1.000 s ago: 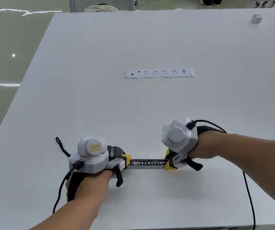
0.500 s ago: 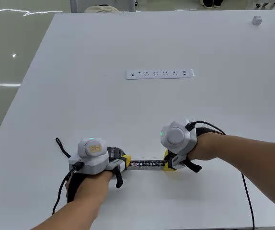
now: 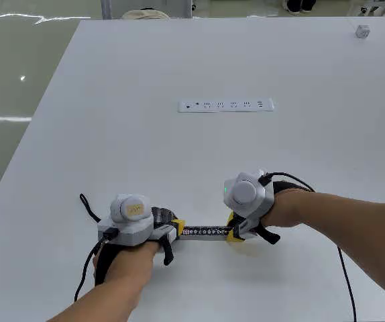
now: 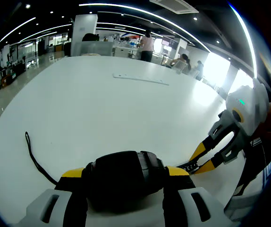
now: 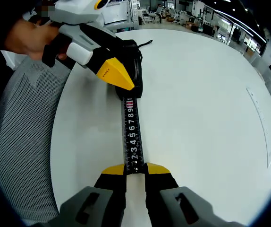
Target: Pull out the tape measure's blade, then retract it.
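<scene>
My left gripper (image 4: 125,172) is clamped on the black tape measure case (image 4: 121,185), which sits near the near edge of the white table (image 3: 179,154). My right gripper (image 5: 135,169) pinches the tip of the blade (image 5: 130,127), which lies drawn out flat between the two grippers.

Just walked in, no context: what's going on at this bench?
A person works two handheld grippers over a white table. The left claw is shut on a black round tape measure case. The right claw pinches the tip of its dark numbered blade. A short length of blade is out, stretched straight between them. A white power strip lies further back.
</scene>
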Action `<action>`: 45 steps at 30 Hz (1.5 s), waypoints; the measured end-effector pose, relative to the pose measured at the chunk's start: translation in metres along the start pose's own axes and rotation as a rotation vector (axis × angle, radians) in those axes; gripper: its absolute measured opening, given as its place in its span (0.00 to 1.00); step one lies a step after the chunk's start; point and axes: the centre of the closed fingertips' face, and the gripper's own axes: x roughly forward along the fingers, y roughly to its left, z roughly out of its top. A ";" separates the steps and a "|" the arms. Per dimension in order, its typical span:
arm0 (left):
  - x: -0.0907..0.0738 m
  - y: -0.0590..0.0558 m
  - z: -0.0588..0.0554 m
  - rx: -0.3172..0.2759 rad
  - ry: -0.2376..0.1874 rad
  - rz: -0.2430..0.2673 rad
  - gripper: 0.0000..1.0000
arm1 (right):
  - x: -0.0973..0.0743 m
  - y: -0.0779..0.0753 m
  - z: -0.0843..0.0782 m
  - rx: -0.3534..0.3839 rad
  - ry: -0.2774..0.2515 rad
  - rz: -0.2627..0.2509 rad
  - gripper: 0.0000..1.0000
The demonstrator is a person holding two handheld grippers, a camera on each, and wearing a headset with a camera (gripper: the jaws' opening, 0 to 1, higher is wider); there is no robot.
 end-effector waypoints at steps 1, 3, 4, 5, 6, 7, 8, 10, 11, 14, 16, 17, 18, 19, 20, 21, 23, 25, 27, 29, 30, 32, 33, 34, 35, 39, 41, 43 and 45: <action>0.000 0.000 0.000 0.000 0.000 0.000 0.61 | 0.000 0.000 0.001 0.001 -0.002 0.000 0.14; 0.001 0.000 0.000 0.000 0.000 0.000 0.61 | 0.001 0.000 0.002 0.006 -0.009 0.000 0.14; 0.001 0.000 0.000 0.001 0.000 0.000 0.61 | 0.001 0.000 0.003 0.014 -0.015 -0.001 0.14; 0.000 0.000 0.000 0.001 0.000 -0.001 0.61 | 0.001 0.001 0.006 0.046 -0.035 0.005 0.14; 0.000 0.000 0.000 0.001 0.000 -0.001 0.61 | 0.001 0.000 0.006 0.053 -0.042 0.001 0.14; 0.000 0.000 0.001 0.001 -0.001 -0.001 0.61 | 0.001 0.001 0.007 0.046 -0.047 0.005 0.14; 0.000 0.000 0.001 0.002 -0.002 -0.001 0.61 | 0.001 0.001 0.008 0.056 -0.054 0.005 0.14; 0.000 0.001 0.001 0.002 -0.002 -0.001 0.61 | 0.002 0.001 0.009 0.062 -0.056 0.005 0.14; 0.000 0.001 0.001 0.002 -0.002 -0.001 0.61 | 0.003 0.001 0.010 0.056 -0.056 0.005 0.14; 0.000 0.000 0.001 0.002 -0.002 -0.001 0.61 | 0.004 0.001 0.011 0.046 -0.050 0.008 0.14; 0.000 0.000 0.001 0.003 -0.002 -0.002 0.61 | 0.004 0.002 0.012 0.044 -0.049 0.009 0.14; -0.001 0.000 0.001 0.002 -0.002 -0.002 0.61 | 0.005 0.002 0.013 0.041 -0.047 0.009 0.14; -0.001 0.000 0.001 0.002 -0.002 -0.002 0.61 | 0.005 0.001 0.014 0.039 -0.048 0.007 0.14; -0.001 0.000 0.001 0.002 -0.002 -0.002 0.61 | 0.005 0.002 0.014 0.038 -0.049 0.008 0.14; -0.001 0.000 0.001 0.002 -0.002 -0.002 0.61 | 0.006 0.002 0.015 0.037 -0.050 0.007 0.14; -0.001 0.000 0.001 0.002 -0.002 -0.002 0.61 | 0.006 0.002 0.016 0.035 -0.052 0.006 0.14; -0.001 0.000 0.001 0.001 -0.003 -0.002 0.61 | 0.007 0.001 0.018 -0.005 -0.057 -0.011 0.14; -0.001 0.000 0.001 0.002 -0.005 -0.002 0.61 | 0.008 0.001 0.019 0.001 -0.056 -0.020 0.13; -0.001 0.000 0.001 0.000 -0.005 -0.001 0.61 | 0.008 -0.001 0.021 -0.008 -0.060 -0.034 0.13; -0.001 0.000 0.001 0.000 -0.005 -0.001 0.61 | 0.009 -0.002 0.022 -0.007 -0.059 -0.038 0.13; -0.002 0.000 0.000 -0.001 -0.006 0.002 0.61 | 0.010 -0.003 0.023 -0.005 -0.060 -0.040 0.13; -0.002 0.000 0.000 0.003 -0.007 0.004 0.61 | 0.010 -0.004 0.023 -0.001 -0.057 -0.038 0.12; -0.002 0.000 0.000 0.003 -0.008 0.005 0.61 | 0.010 -0.004 0.023 -0.004 -0.057 -0.037 0.12; -0.002 -0.001 0.000 0.004 -0.009 0.006 0.61 | 0.010 -0.004 0.023 -0.003 -0.055 -0.036 0.12; -0.002 -0.001 0.000 0.004 -0.009 0.006 0.61 | 0.010 -0.004 0.023 0.002 -0.054 -0.035 0.12; -0.002 -0.001 0.000 0.004 -0.011 0.007 0.61 | 0.011 -0.003 0.023 0.012 -0.056 -0.029 0.12; -0.002 0.000 0.000 0.003 -0.010 0.007 0.61 | 0.012 -0.003 0.024 0.021 -0.058 -0.026 0.12; -0.002 -0.001 0.000 0.002 -0.011 0.006 0.61 | 0.013 -0.002 0.026 0.023 -0.066 -0.019 0.12; -0.002 -0.001 0.000 0.002 -0.009 0.005 0.61 | 0.014 -0.002 0.027 0.030 -0.070 -0.013 0.12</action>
